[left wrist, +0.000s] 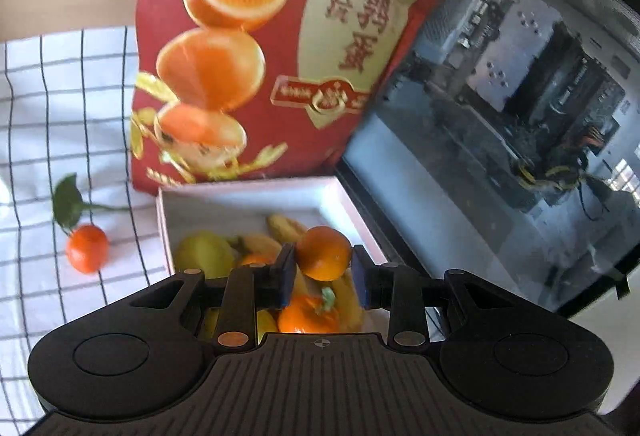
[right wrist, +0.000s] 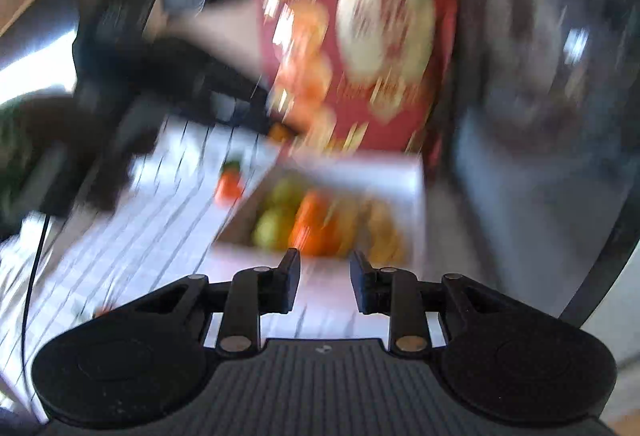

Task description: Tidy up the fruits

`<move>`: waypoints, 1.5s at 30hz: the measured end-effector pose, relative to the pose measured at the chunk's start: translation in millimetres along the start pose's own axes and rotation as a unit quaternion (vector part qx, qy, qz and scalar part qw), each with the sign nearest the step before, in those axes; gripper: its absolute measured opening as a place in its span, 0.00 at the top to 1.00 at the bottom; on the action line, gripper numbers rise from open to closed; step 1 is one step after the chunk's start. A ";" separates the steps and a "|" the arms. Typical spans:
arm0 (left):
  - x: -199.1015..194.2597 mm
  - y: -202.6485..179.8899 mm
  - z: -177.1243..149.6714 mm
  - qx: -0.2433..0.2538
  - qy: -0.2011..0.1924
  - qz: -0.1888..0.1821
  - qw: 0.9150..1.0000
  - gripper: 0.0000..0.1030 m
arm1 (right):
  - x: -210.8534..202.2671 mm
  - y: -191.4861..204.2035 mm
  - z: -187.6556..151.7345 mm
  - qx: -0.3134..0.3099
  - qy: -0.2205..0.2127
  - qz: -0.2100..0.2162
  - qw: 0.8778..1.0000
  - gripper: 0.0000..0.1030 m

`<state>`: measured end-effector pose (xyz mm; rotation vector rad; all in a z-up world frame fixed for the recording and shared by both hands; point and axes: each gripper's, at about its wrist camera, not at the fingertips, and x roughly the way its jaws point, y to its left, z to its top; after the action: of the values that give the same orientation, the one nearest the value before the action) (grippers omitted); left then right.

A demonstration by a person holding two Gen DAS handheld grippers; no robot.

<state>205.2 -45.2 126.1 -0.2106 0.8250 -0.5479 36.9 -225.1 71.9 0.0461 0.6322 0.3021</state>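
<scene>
My left gripper (left wrist: 324,272) is shut on a small orange (left wrist: 323,254), held just above an open white box (left wrist: 240,195). Inside the box lie a yellow-green pear (left wrist: 204,256), bananas (left wrist: 284,228) and a tangerine (left wrist: 308,316) with a green stem. Another tangerine (left wrist: 87,248) with a leaf lies on the checked cloth (left wrist: 60,95) left of the box. The right wrist view is blurred. In it my right gripper (right wrist: 324,284) hangs short of the box (right wrist: 400,171), its jaws drawn in with nothing between them. The left gripper (right wrist: 276,129) shows there too, carrying the orange.
A tall red bag (left wrist: 280,35) printed with oranges stands right behind the box. A computer case with a glass side (left wrist: 520,115) leans close on the box's right. A thin black cable (right wrist: 34,276) runs down the left of the right wrist view.
</scene>
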 end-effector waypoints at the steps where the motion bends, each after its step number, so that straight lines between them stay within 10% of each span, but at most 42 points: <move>1: -1.6 1.2 -6.4 0.001 0.000 0.000 1.000 0.67 | 6.2 4.0 -10.0 0.002 0.017 0.007 1.000 0.73; 5: -15.4 10.8 -40.5 -0.002 0.014 0.009 1.000 0.67 | 29.9 26.2 -35.6 -0.012 0.058 0.031 0.998 0.50; 19: -67.5 63.8 -111.2 -0.100 0.026 0.064 0.993 0.67 | 73.1 47.8 -51.3 -0.024 0.091 0.032 0.995 0.43; 29: -79.9 67.2 -125.7 -0.116 0.025 0.057 0.991 0.67 | 79.0 57.5 -51.6 -0.031 0.109 0.034 0.993 0.03; 32: -83.2 67.0 -129.7 -0.118 0.025 0.056 0.991 0.67 | 81.1 57.7 -49.1 -0.029 0.109 0.035 0.993 0.07; 40: -88.3 64.6 -135.2 -0.116 0.031 0.059 0.991 0.67 | 70.4 68.3 -54.3 -0.103 0.085 -0.005 0.991 0.69; 45: -88.4 47.3 -133.2 -0.087 0.041 0.037 0.995 0.67 | 47.1 60.0 -43.3 -0.094 0.069 -0.017 0.993 0.69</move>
<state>75.4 46.4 75.5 -0.3179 0.9575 -0.4162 31.6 -156.2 17.8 -0.1679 0.7381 0.3327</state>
